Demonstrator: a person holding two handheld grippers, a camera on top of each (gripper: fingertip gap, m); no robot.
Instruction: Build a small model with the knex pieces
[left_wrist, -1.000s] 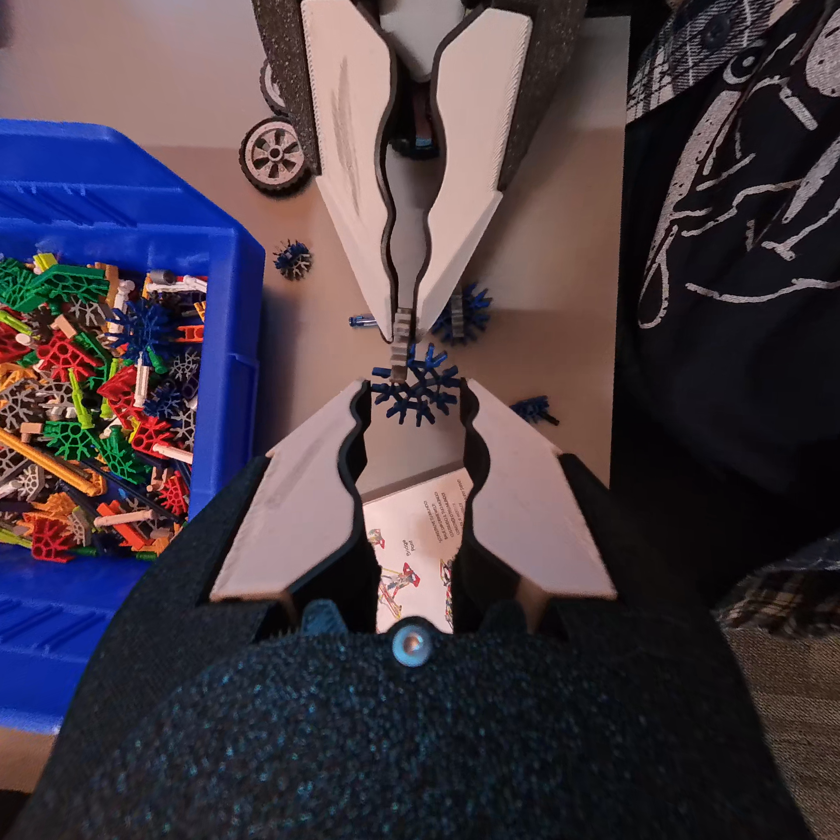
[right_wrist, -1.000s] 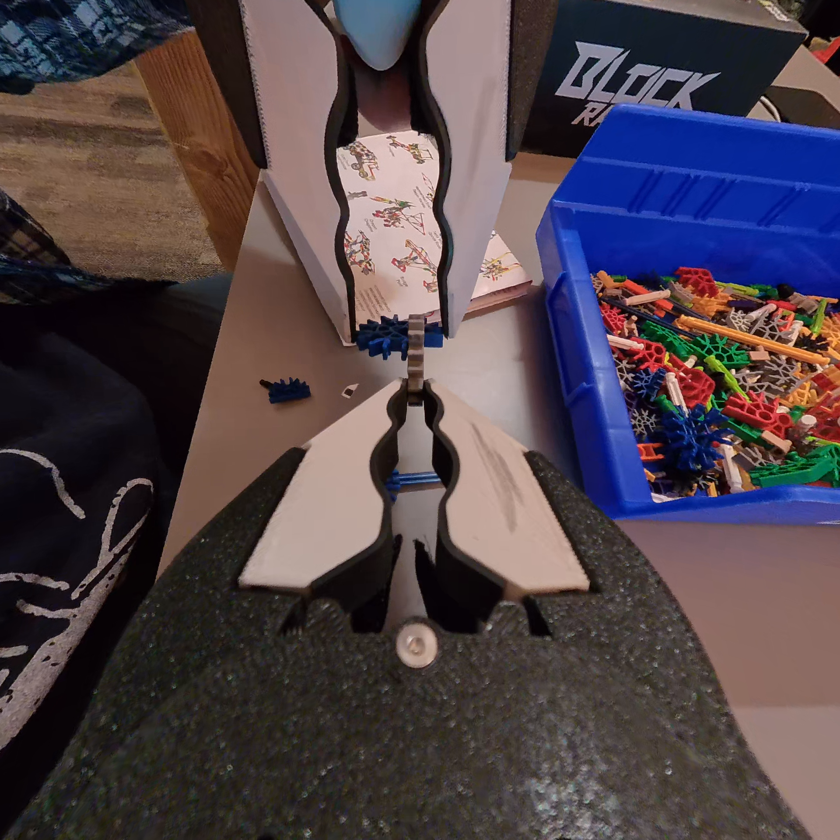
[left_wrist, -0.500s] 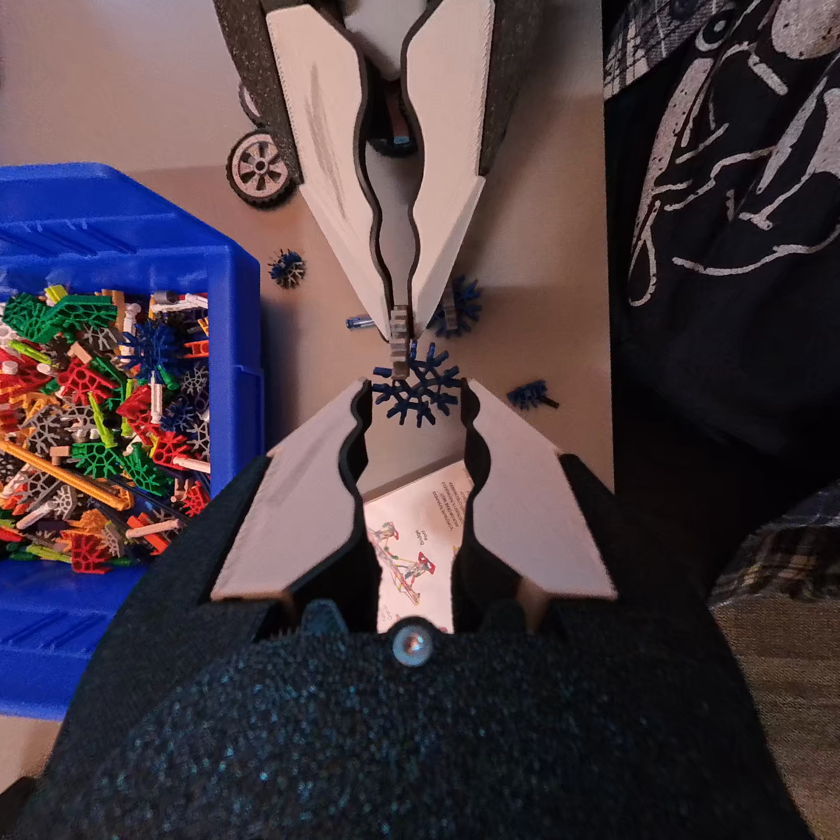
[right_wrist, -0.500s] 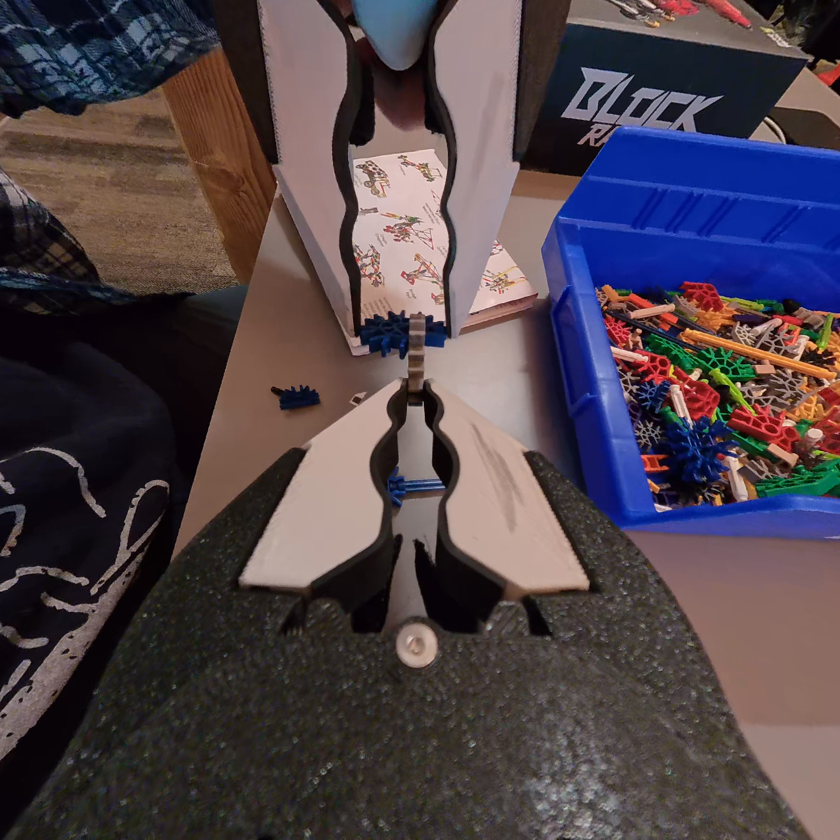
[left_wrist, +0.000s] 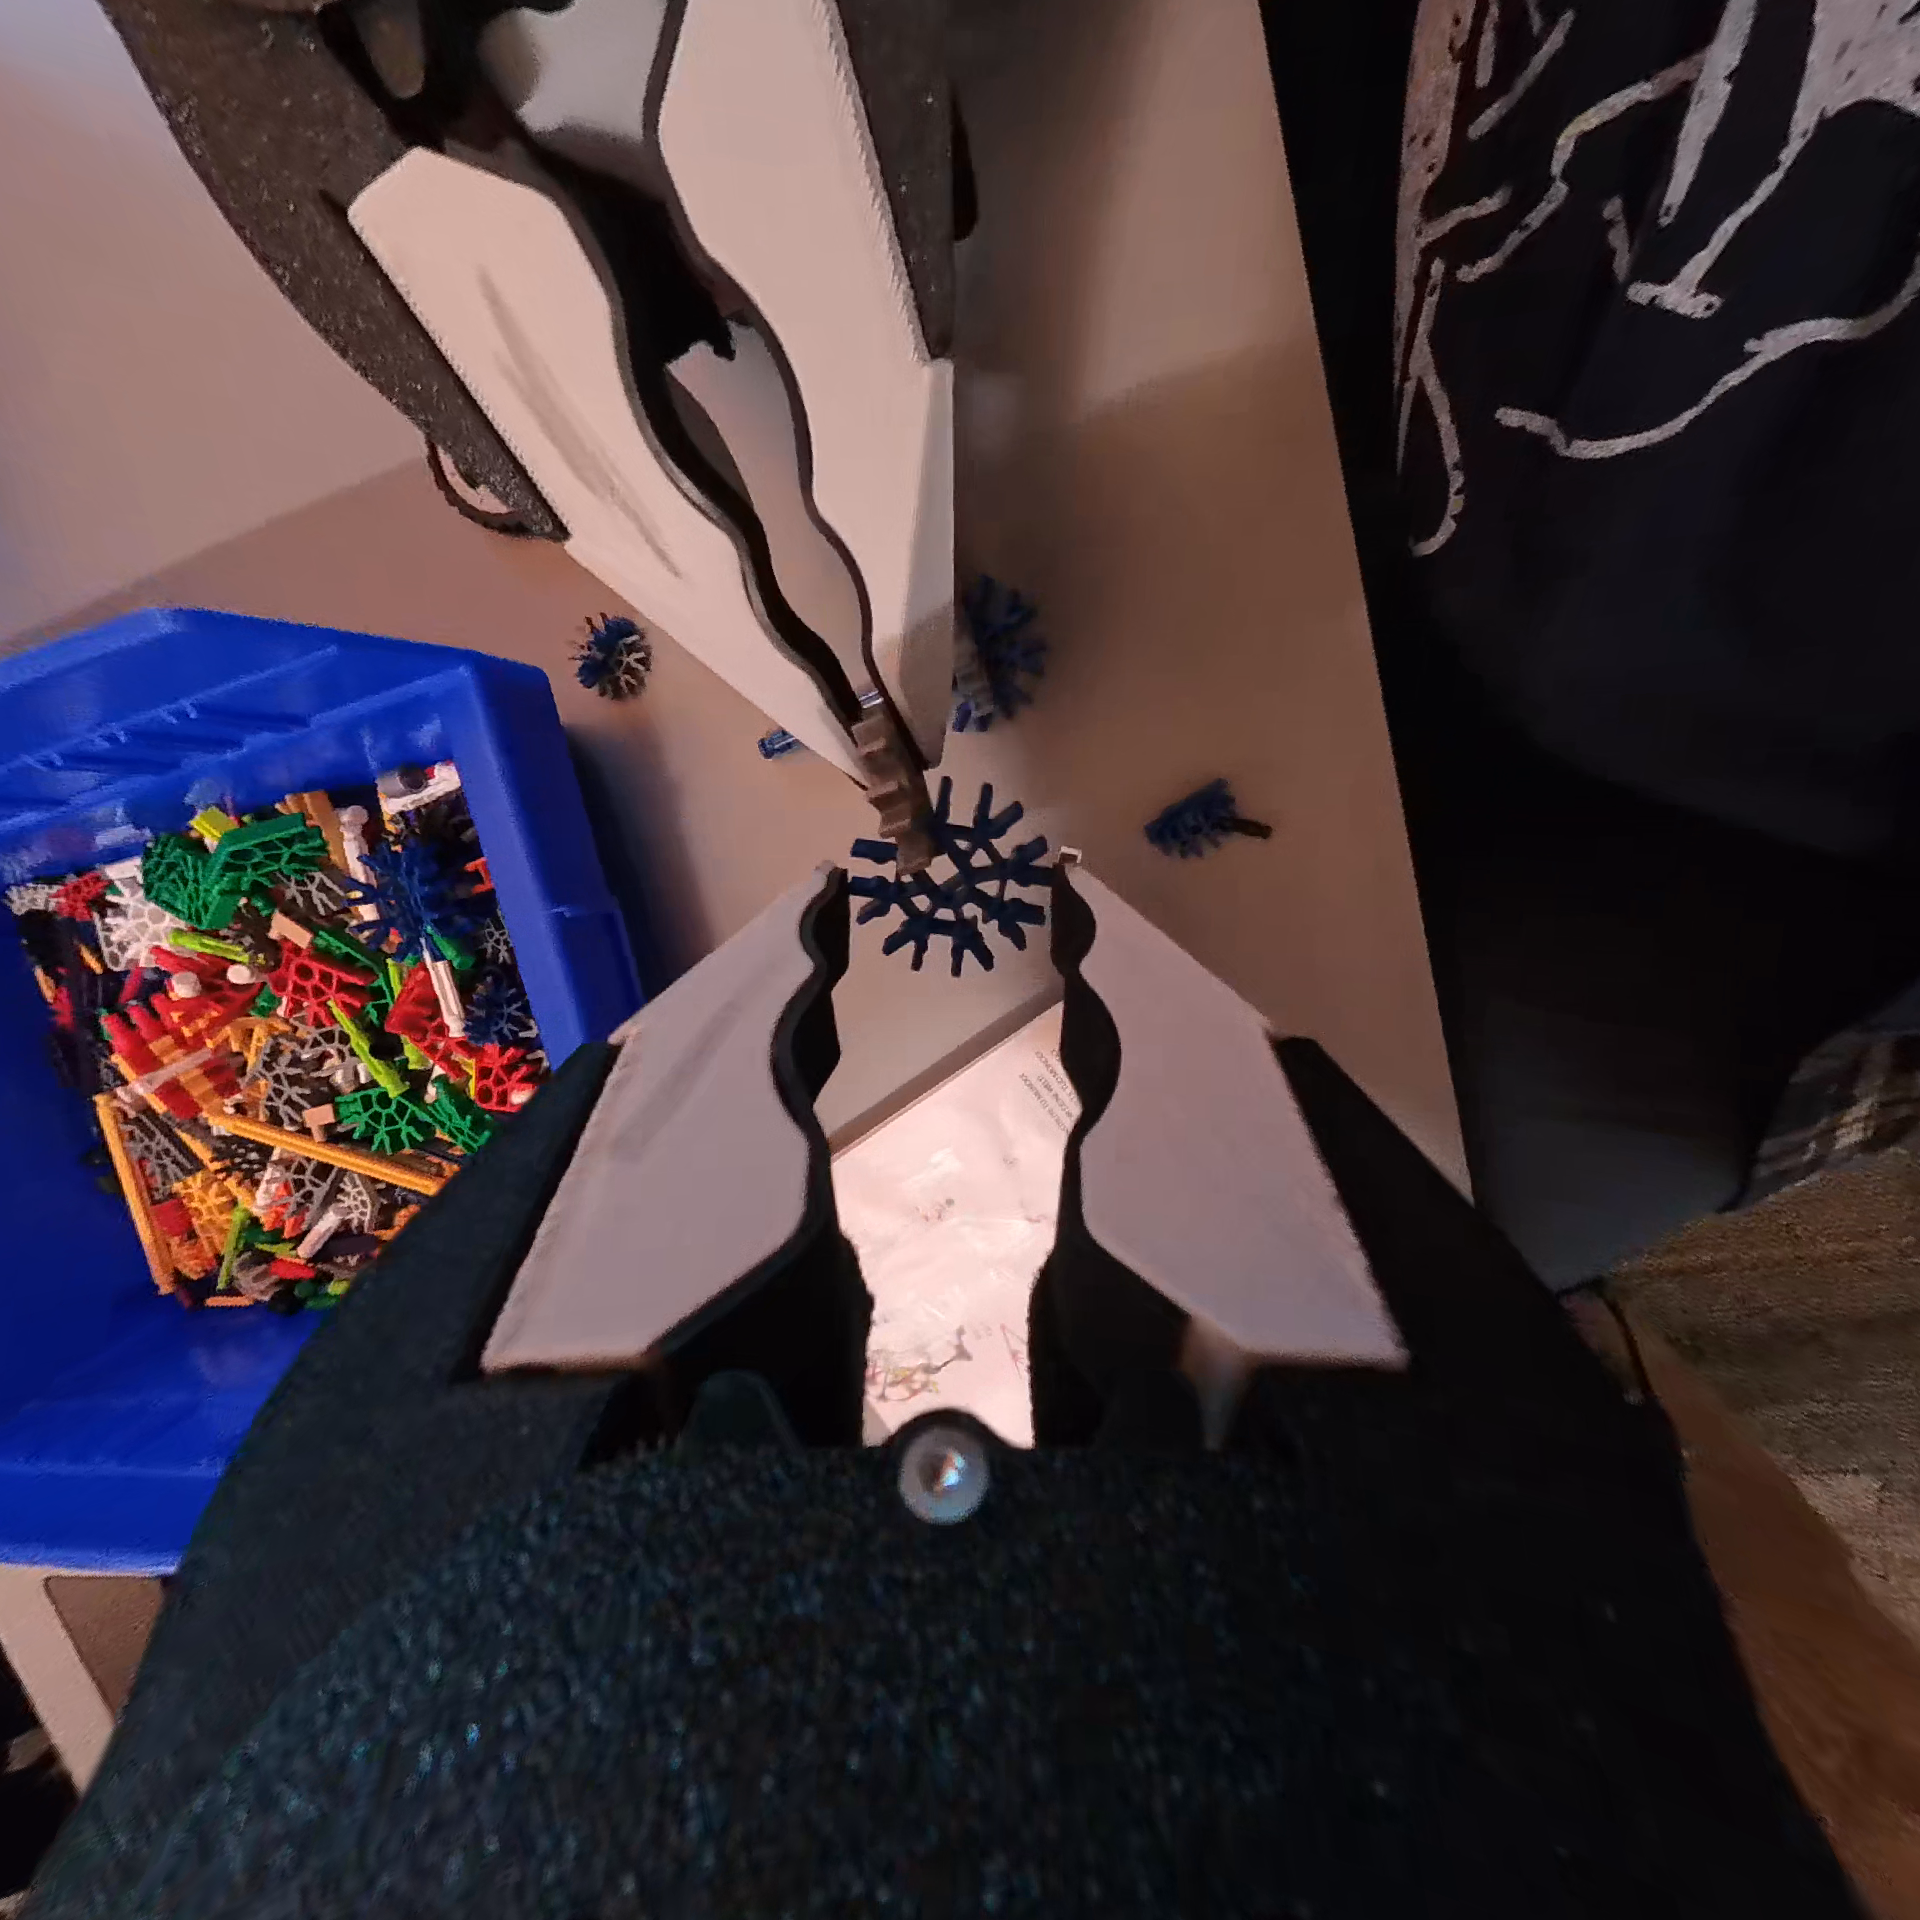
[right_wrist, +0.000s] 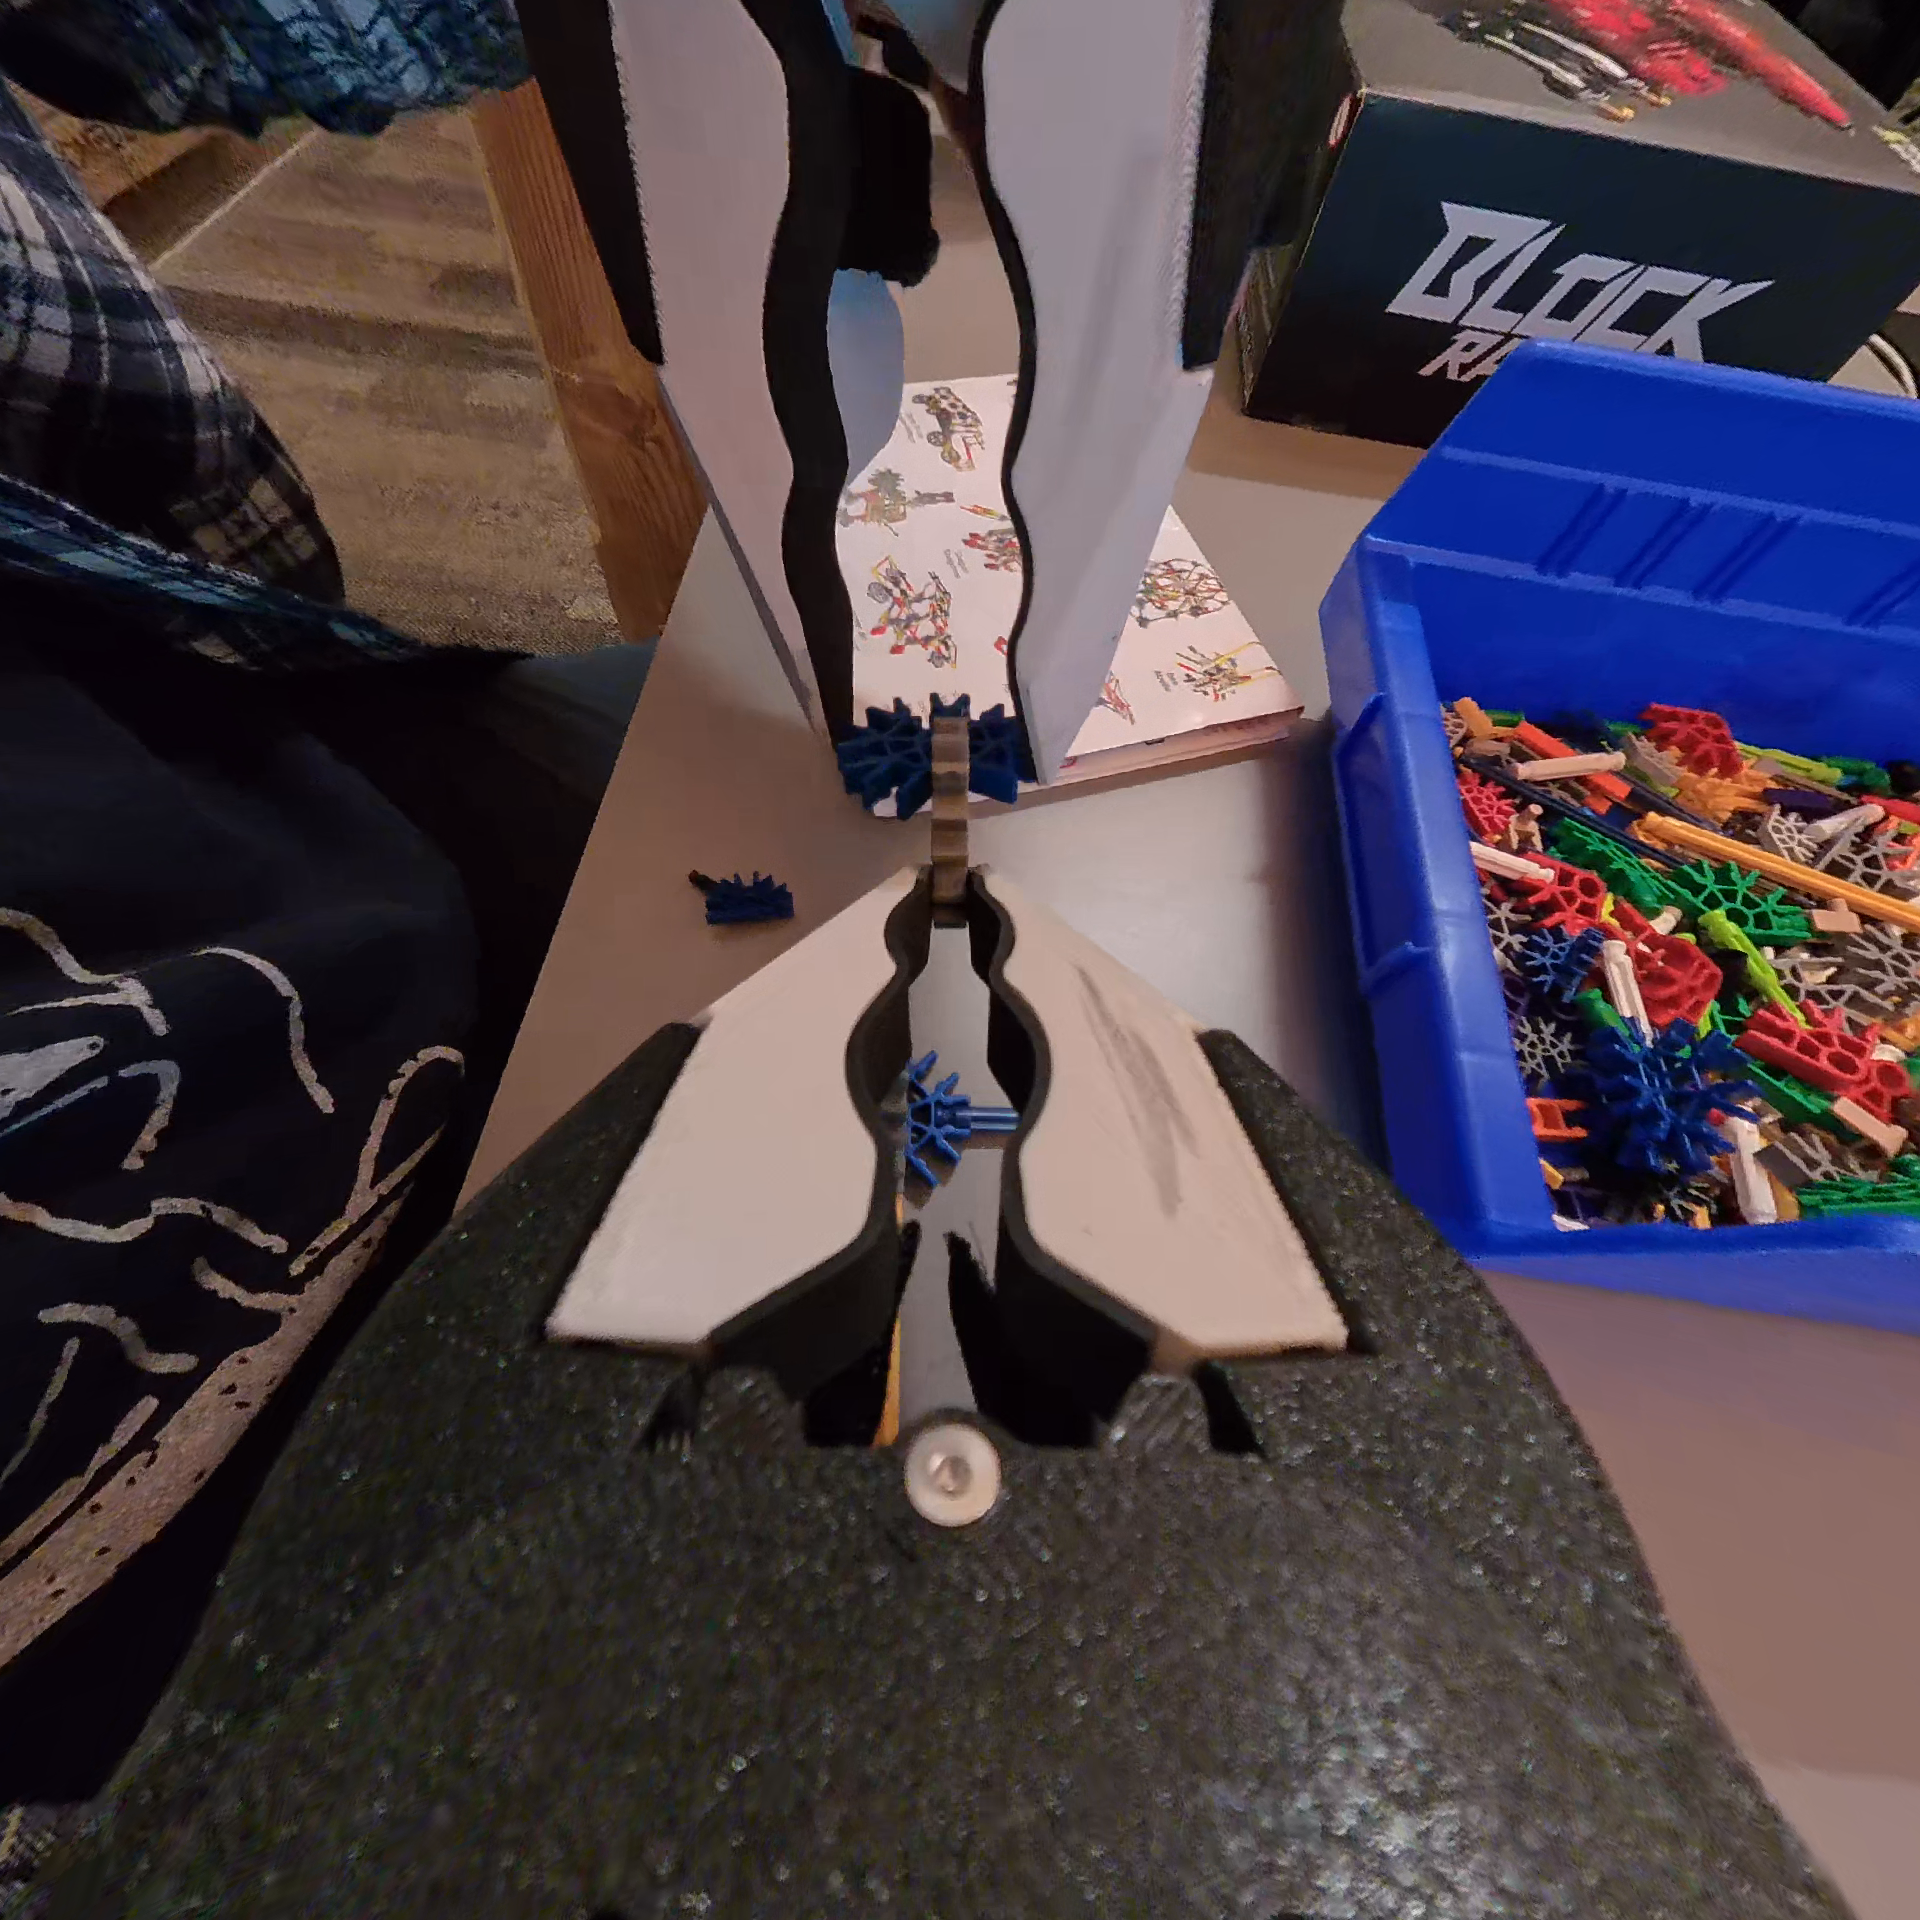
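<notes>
Our left gripper (left_wrist: 951, 883) has its jaws spread just wide enough to pinch the rim of a blue snowflake connector (left_wrist: 951, 891), which it holds flat between the fingertips above the table (left_wrist: 1164, 582). Our right gripper (right_wrist: 948, 883) is pressed tight on the lower end of a grey toothed connector (right_wrist: 948, 821), held on edge, whose upper end meets the blue snowflake near its middle; whether the two pieces have locked together or only touch, we cannot tell. As we judge it, the joining goes best if we keep the grey piece square to the blue face, press straight along its length, and let the left grip take the load without twisting, since a thin plastic spoke can slip out of flat pads. Loose blue connectors (left_wrist: 1195, 826) lie on the table near the grippers, and another (right_wrist: 935, 1117) shows between our right fingers. A blue bin (right_wrist: 1621, 582) full of mixed coloured pieces sits beside us, an illustrated instruction sheet (right_wrist: 1174, 644) lies under the left gripper, and a dark printed box (right_wrist: 1558, 249) stands beyond the bin. A person in a dark printed shirt (left_wrist: 1662, 416) is at the table edge.
</notes>
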